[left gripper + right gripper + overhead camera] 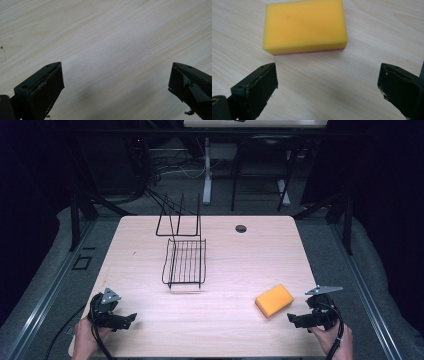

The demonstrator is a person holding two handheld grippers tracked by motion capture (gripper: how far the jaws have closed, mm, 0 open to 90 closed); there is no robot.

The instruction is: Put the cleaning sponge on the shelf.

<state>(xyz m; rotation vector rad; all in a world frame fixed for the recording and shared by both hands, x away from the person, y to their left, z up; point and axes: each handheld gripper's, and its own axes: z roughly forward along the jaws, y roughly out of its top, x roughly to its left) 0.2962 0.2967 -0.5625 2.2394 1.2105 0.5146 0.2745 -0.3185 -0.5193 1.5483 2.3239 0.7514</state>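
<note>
Sponge (305,26) lies flat on the table (235,320), just ahead of your right gripper (328,85), untouched; jaws spread wide. Your left gripper (116,85) stands wide over bare wood.

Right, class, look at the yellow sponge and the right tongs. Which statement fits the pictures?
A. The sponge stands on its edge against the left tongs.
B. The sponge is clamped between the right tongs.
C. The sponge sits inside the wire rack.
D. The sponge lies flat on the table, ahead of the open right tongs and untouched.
D: the yellow sponge lies flat on the table, with bare wood between it and the wide-open right tongs.
</note>
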